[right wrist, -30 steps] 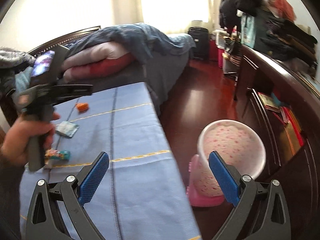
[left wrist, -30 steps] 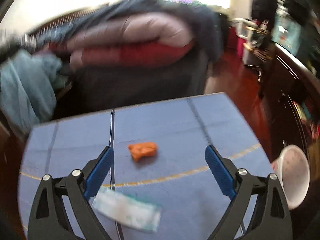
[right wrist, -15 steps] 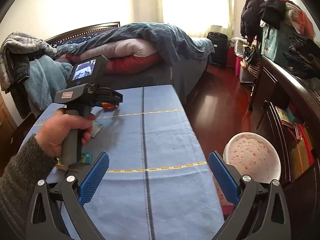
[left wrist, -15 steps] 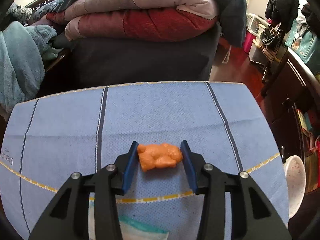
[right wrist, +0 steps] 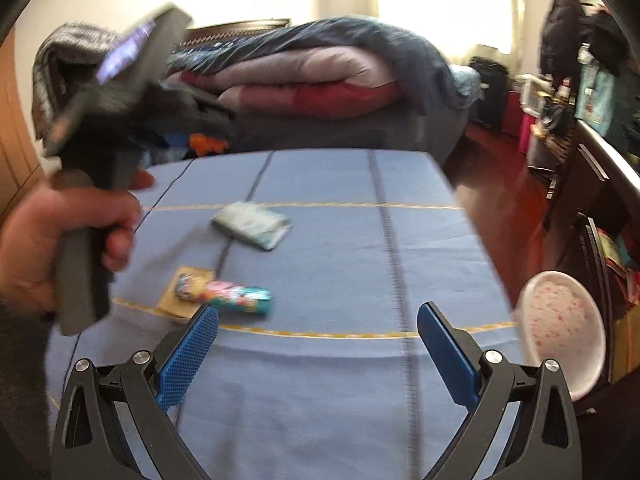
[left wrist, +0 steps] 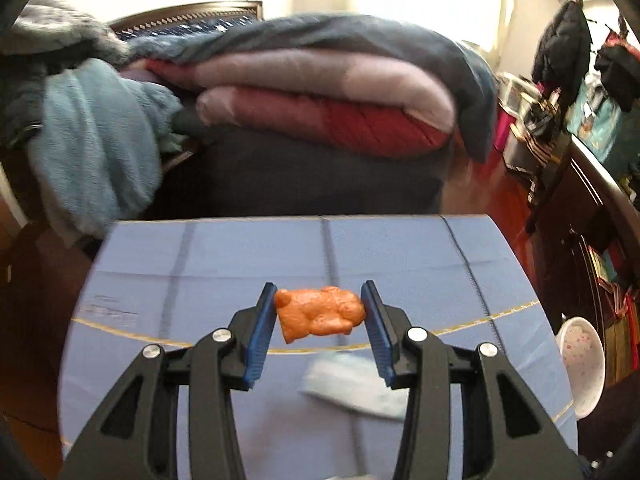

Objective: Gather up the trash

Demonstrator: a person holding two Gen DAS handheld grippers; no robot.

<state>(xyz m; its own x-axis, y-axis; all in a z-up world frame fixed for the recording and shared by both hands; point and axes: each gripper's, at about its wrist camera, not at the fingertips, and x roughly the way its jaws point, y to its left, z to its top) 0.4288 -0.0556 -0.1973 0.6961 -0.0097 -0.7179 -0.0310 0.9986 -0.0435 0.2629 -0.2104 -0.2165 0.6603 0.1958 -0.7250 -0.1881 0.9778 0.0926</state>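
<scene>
Left gripper (left wrist: 319,312) clamps the orange wad (left wrist: 319,314) between both blue pads, lifted clear of the blue cloth (left wrist: 400,248). In the right wrist view the wad (right wrist: 206,145) shows at 10 o'clock, held up above the cloth's far edge by the left hand (right wrist: 60,240). Right gripper (right wrist: 318,344) hangs spread wide, nothing in it, over the cloth's near part. White-green packet (right wrist: 252,224) lies mid-cloth; colourful wrapper (right wrist: 228,294) just ahead of the right gripper's left finger, resting on a tan paper (right wrist: 176,300). Pink-spotted bin (right wrist: 560,328) sits off the cloth at 3 o'clock.
</scene>
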